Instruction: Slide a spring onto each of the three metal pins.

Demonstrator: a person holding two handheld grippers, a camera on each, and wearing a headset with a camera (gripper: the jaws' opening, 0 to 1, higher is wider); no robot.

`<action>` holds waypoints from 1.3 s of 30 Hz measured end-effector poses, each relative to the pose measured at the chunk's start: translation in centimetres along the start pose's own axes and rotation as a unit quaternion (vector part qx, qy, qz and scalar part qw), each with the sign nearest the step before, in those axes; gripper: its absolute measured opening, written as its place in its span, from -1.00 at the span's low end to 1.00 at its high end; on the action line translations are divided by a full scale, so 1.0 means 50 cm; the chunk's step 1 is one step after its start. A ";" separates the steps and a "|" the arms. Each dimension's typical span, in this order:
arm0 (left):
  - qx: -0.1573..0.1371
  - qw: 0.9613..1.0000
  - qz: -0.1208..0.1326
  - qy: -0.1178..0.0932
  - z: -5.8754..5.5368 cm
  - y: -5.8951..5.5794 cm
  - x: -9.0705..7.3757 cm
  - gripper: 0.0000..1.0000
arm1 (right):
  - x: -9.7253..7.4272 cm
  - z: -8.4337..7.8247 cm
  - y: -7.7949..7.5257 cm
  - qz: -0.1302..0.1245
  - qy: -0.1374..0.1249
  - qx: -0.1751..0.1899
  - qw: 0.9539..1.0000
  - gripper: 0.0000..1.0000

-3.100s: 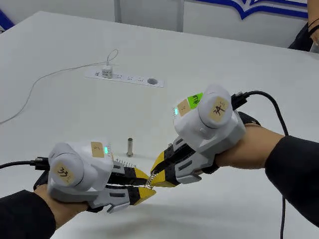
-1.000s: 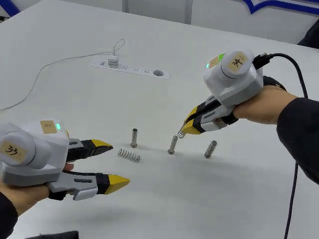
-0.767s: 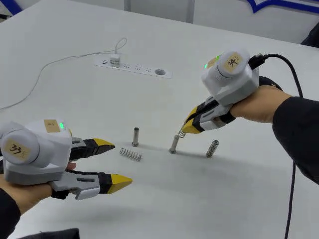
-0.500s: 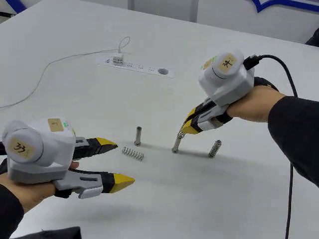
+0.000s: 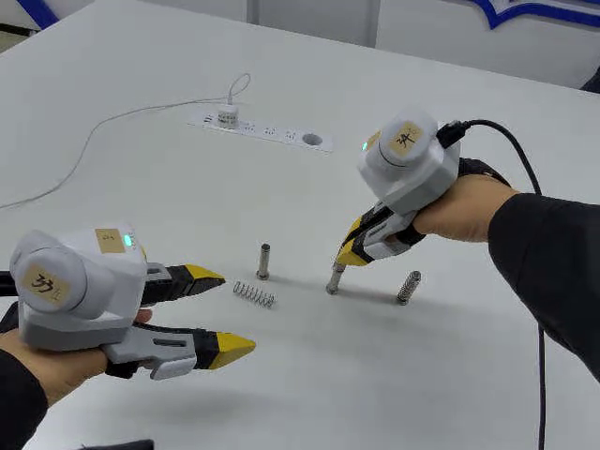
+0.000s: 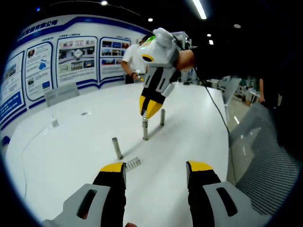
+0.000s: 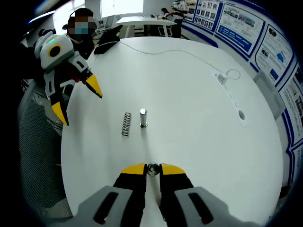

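Observation:
My right gripper (image 5: 347, 258) is shut on a small spring (image 7: 152, 169) and holds it at the top of the middle pin (image 5: 335, 278), which leans slightly. A bare upright pin (image 5: 263, 261) stands to its left, with a loose spring (image 5: 253, 293) lying on the table beside it. To the right, a third pin (image 5: 407, 287) wears a spring along its length. My left gripper (image 5: 225, 311) hovers open at the near left, short of the loose spring (image 6: 133, 163), nothing between its fingers. The left gripper view shows the right gripper (image 6: 151, 106) over the middle pin (image 6: 145, 128).
A white power strip (image 5: 258, 132) with a plugged charger and a trailing cable lies at the back of the white table (image 5: 141, 187). The right gripper's black cable (image 5: 525, 206) runs over the person's sleeve. People stand beyond the table in the gripper views.
The right gripper has come down and left with the spring, from above the middle pin onto its top. The left gripper, close to the right one 3 s ago, stays open at the near left.

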State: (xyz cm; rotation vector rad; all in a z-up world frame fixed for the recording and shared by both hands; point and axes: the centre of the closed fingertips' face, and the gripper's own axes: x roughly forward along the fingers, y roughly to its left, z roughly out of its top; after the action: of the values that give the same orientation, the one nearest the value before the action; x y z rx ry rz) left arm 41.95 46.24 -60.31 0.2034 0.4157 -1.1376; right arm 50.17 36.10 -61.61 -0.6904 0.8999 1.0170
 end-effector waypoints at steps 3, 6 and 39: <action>0.000 1.000 0.000 -0.001 0.001 0.000 0.000 0.05 | 0.009 -0.003 -0.002 -0.002 0.005 0.002 1.000 -0.76; 0.001 1.000 0.000 0.000 0.002 0.000 0.000 0.05 | 0.020 -0.005 -0.005 -0.005 0.009 0.004 1.000 -0.76; -0.002 1.000 0.008 0.001 0.000 0.010 -0.005 0.05 | 0.057 -0.031 -0.026 -0.020 0.021 0.016 0.999 -0.67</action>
State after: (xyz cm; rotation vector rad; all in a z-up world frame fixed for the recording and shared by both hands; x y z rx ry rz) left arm 42.33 46.66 -60.25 0.2036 0.4171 -1.1205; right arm 51.59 35.50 -64.72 -0.7014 0.9333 0.9541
